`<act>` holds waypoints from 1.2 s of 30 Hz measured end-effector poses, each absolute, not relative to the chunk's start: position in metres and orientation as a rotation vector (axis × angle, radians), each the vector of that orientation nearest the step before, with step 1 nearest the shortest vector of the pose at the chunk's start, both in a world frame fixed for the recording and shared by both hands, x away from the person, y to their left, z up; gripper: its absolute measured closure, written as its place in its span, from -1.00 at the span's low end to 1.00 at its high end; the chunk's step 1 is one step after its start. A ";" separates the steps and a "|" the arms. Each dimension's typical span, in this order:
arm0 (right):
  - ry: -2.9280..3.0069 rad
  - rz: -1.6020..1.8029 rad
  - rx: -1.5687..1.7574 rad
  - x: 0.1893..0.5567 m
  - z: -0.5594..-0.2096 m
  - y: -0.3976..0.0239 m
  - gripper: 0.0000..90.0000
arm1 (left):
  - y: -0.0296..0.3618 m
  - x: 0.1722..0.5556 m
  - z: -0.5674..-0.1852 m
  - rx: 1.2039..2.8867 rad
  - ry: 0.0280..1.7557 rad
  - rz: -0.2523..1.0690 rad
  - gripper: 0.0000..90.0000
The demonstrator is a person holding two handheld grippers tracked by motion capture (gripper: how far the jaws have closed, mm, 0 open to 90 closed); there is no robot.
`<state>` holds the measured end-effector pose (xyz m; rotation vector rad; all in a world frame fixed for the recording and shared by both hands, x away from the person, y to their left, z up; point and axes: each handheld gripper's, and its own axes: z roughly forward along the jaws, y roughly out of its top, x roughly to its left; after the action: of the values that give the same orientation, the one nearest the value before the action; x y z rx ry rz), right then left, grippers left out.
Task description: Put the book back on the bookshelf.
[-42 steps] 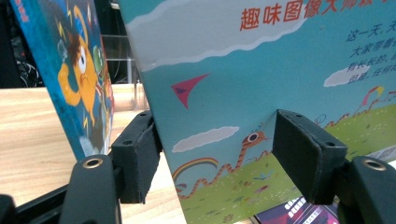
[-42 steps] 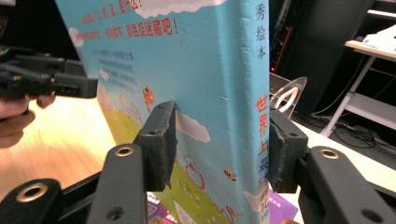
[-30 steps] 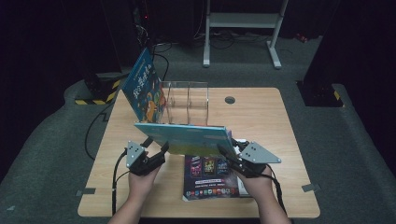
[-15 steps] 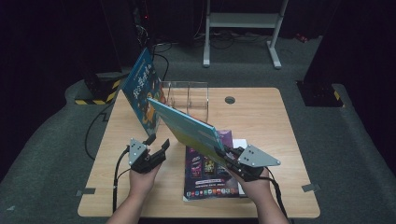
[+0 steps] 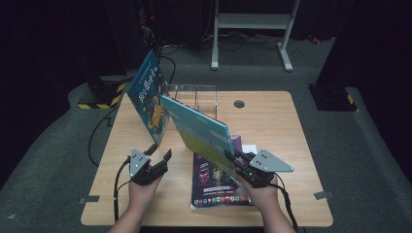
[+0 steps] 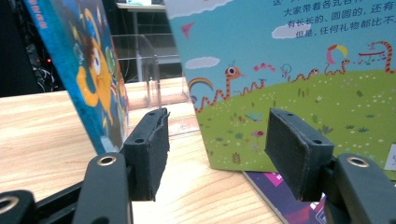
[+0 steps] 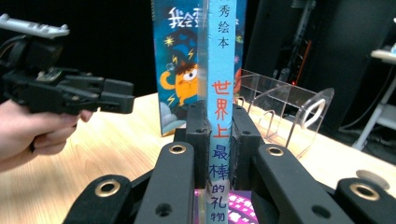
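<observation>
My right gripper point(image 5: 232, 158) point(image 7: 219, 126) is shut on the spine edge of a light-blue picture book point(image 5: 197, 128) point(image 7: 222, 70). The book tilts steeply, with its far corner raised toward the rack. To its left, my left gripper point(image 5: 160, 151) point(image 6: 215, 140) is open and empty; its jaws have just closed a little. The book's meadow cover point(image 6: 303, 56) stands just beyond those jaws. A dark-blue book point(image 5: 148, 99) point(image 6: 88, 70) leans against a clear acrylic rack point(image 5: 199, 97) point(image 7: 285, 112). A purple book point(image 5: 216, 187) lies flat under the raised one.
The wooden table point(image 5: 272, 121) has a round cable hole point(image 5: 239, 103) behind the rack. A white metal stand point(image 5: 252, 29) is on the dark floor beyond, and a yellow-and-black striped base point(image 5: 109, 99) is at the table's left.
The left gripper has let go of the light-blue book's left edge. The right gripper has swung the book from lying level to steeply tilted.
</observation>
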<state>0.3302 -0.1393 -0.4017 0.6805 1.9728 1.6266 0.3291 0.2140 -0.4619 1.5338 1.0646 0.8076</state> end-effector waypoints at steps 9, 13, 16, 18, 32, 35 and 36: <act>1.938 1.632 0.783 0.324 -0.403 -0.135 0.81 | 0.222 0.319 -0.476 1.528 1.107 0.752 -0.13; 1.918 1.616 0.817 0.318 -0.404 -0.131 0.81 | 0.220 0.319 -0.481 1.553 1.107 0.737 -0.13; 1.904 1.609 0.847 0.313 -0.406 -0.127 0.80 | 0.217 0.318 -0.482 1.560 1.097 0.741 -0.13; 1.893 1.605 0.854 0.309 -0.407 -0.123 0.80 | 0.214 0.318 -0.482 1.568 1.084 0.742 -0.13; 1.826 1.579 0.894 0.289 -0.419 -0.100 0.80 | 0.207 0.313 -0.476 1.605 1.041 0.722 -0.16; 1.815 1.573 0.900 0.287 -0.421 -0.096 0.79 | 0.206 0.311 -0.472 1.604 1.029 0.726 -0.16; 1.816 1.569 0.899 0.287 -0.422 -0.095 0.79 | 0.205 0.310 -0.471 1.604 1.027 0.729 -0.17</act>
<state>0.2872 -0.0947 -0.4216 0.8985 1.8159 1.5689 0.3098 0.2052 -0.4705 1.6038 1.0266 0.7287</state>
